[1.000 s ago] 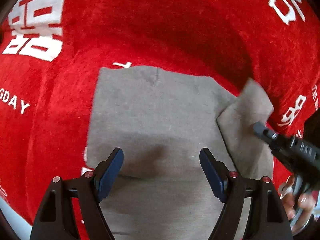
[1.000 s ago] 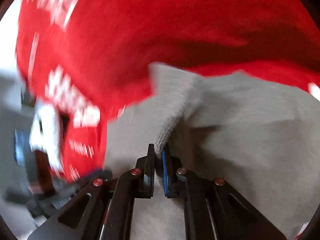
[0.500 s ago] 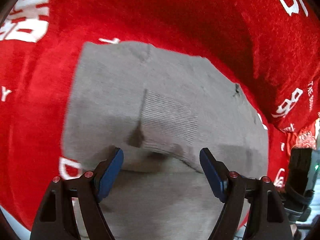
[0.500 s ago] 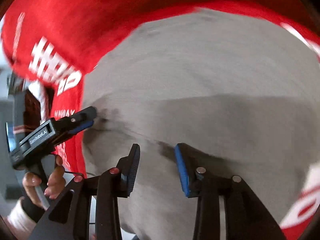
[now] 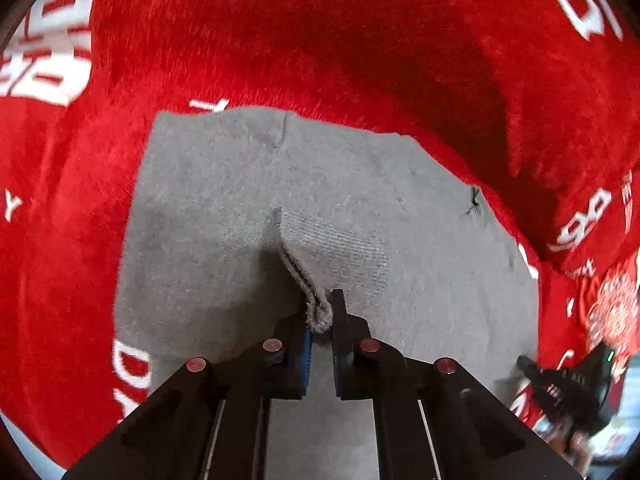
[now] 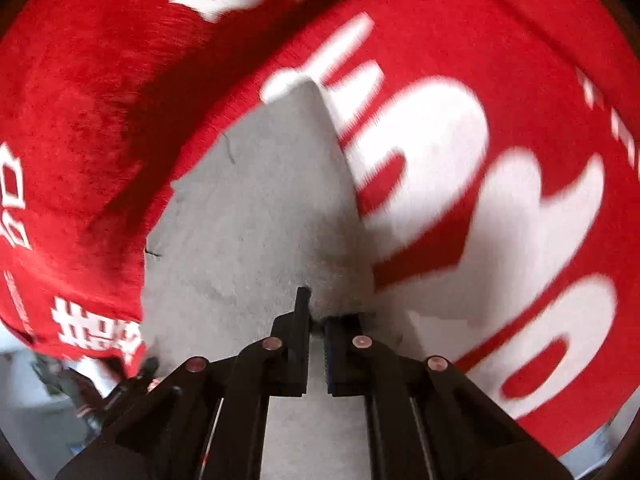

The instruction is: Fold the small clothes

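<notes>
Left tongs [image 5: 320, 316] clamped on a rolled ribbed cuff of the grey garment [image 5: 224, 208], which lies flat ahead of the tips on the red blanket [image 5: 360, 40] with white lettering. Right tongs [image 5: 560, 384] sit low to the right, off the garment edge.

Right view, blurred: right tongs [image 6: 316, 320] closed, pinching the grey garment [image 6: 260, 200] edge; cloth tapers to a point ahead, red blanket [image 6: 100, 80] around it.

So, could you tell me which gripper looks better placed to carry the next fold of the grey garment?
Left, probably. The left gripper is shut on the ribbed cuff over the grey garment; the right gripper pinches only its edge.
</notes>
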### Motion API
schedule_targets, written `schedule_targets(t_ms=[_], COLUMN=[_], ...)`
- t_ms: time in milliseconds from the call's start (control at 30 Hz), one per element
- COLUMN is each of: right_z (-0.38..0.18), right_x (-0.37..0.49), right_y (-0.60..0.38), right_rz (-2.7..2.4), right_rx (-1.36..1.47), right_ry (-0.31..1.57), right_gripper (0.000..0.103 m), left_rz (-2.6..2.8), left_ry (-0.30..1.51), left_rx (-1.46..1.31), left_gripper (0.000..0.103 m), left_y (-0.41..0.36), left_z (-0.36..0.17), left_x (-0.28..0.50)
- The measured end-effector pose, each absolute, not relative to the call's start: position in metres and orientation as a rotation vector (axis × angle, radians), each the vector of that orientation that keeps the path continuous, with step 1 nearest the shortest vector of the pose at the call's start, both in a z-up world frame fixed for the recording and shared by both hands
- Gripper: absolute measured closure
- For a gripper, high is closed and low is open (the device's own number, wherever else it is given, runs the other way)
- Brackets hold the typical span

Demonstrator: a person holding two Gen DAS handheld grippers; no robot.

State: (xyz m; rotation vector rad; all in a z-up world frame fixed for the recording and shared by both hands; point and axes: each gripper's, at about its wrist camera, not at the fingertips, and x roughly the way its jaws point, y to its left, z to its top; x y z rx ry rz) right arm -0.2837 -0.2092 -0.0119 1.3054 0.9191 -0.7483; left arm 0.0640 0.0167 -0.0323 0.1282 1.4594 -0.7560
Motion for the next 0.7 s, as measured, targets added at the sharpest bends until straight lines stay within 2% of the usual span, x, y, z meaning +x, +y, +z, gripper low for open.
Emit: schedule_targets(t_ms=[133, 267, 333, 433, 500, 533, 567, 600, 633, 700], right_z=[-0.011, -0.024, -0.023, -0.015, 0.001, 0.008, 0.014, 0.017, 0.016, 0.006], right_x=[-0.281, -0.292, -0.3, -0.305, -0.304, -0.307, -0.31, -0.314, -0.315, -0.315], right_y=[-0.213, -0.211, -0.211, -0.206, -0.205, -0.21, -0.216, -0.226, -0.233, -0.25], right_rz=[-0.728, -0.72, -0.693, -0.651, -0.618, -0.62, -0.632, -0.658, -0.681, -0.717], right_rx=[1.193, 1.238, 1.265, 1.268, 1.215, 1.194, 1.181, 1.186, 1.203, 1.266], right_ry=[0.989, 0.997, 1.015, 1.109, 1.106, 1.09, 1.063, 1.025, 0.991, 0.944], right_gripper=[0.097, 0.097, 0.092, 0.091, 0.089, 0.085, 0.07, 0.05, 0.044, 0.044], left_rz=[-0.757, -0.708, -0.694, -0.653, -0.649, -0.648, -0.647, -0.647, -0.651, -0.662], left_ry=[1.443, 1.444, 1.435, 1.371, 1.358, 1.352, 1.345, 1.339, 1.332, 1.326], left_rx=[0.205, 0.252, 0.257, 0.334, 0.359, 0.363, 0.369, 0.374, 0.376, 0.376], left_gripper=[0.093, 0.093, 0.093, 0.093, 0.093, 0.093, 0.093, 0.093, 0.093, 0.093], left_y=[0.019, 0.025, 0.03, 0.038, 0.046, 0.049, 0.052, 0.055, 0.056, 0.052], left_z=[-0.036, -0.049, -0.044, -0.032, -0.025, -0.022, -0.018, -0.014, -0.01, -0.008], left_x=[0.052, 0.046, 0.048, 0.051, 0.056, 0.058, 0.06, 0.062, 0.063, 0.062])
